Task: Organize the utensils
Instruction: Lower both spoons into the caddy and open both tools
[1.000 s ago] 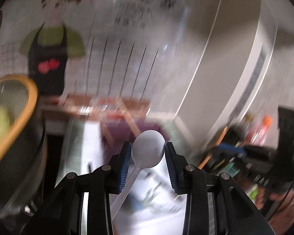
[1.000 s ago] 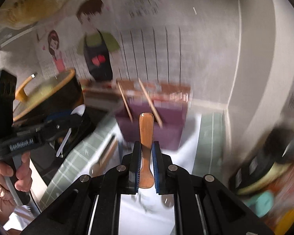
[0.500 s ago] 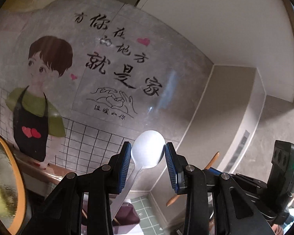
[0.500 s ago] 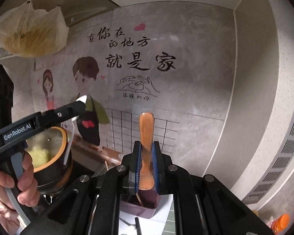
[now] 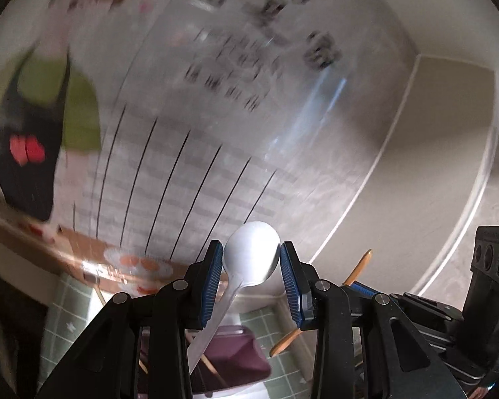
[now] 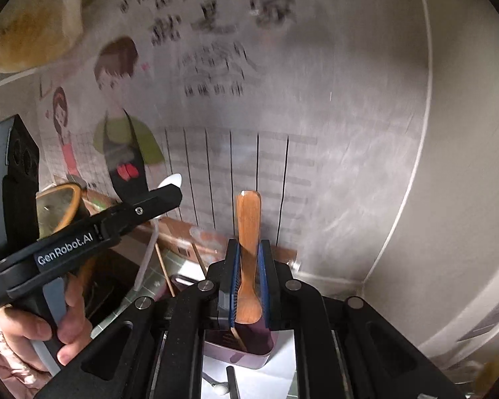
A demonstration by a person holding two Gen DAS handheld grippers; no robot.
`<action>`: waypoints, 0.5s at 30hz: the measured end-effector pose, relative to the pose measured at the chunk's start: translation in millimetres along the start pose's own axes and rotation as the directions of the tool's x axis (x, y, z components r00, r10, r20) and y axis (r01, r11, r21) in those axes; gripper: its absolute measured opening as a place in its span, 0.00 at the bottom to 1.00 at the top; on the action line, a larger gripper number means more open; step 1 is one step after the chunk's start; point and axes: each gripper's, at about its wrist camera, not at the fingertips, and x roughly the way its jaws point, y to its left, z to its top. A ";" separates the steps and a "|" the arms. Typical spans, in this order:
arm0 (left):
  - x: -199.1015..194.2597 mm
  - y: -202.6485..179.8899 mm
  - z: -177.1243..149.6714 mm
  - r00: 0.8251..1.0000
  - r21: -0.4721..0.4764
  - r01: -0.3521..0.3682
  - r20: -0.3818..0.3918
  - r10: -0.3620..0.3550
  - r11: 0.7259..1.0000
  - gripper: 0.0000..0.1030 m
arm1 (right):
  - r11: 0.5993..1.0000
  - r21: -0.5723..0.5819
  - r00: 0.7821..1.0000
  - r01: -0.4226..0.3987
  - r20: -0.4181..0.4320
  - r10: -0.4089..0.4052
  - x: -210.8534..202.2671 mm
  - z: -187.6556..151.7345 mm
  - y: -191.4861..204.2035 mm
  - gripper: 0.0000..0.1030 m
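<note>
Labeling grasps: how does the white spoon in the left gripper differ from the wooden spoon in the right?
Material: the white spoon looks like pale plastic; the wooden spoon is brown wood.
Grip: the left gripper clamps the white spoon across its wide bowl; the right gripper pinches the wooden spoon nearly shut.
Pose: the white spoon's bowl points out; the wooden spoon's handle does.
Both are held over the purple utensil holder.

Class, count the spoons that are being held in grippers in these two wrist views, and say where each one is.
2: a white spoon in the left gripper and a wooden spoon in the right gripper. Others may be hidden.
</note>
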 end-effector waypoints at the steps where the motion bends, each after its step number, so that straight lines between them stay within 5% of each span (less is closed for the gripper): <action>1: 8.2 7.3 -5.6 1.000 -0.019 -0.007 -0.013 0.007 1.000 0.35 | 1.000 0.003 1.000 0.002 -0.015 -0.002 9.9 -4.4 -1.6 0.10; 5: 36.7 32.4 -25.0 0.998 -0.084 -0.032 -0.064 0.027 0.996 0.35 | 1.000 0.022 0.997 -0.018 -0.076 0.020 44.3 -22.4 -5.5 0.10; 15: 55.1 55.0 -69.7 0.986 -0.040 -0.129 -0.112 0.124 0.991 0.36 | 0.999 0.021 0.981 -0.033 -0.192 0.036 92.5 -65.2 -4.3 0.10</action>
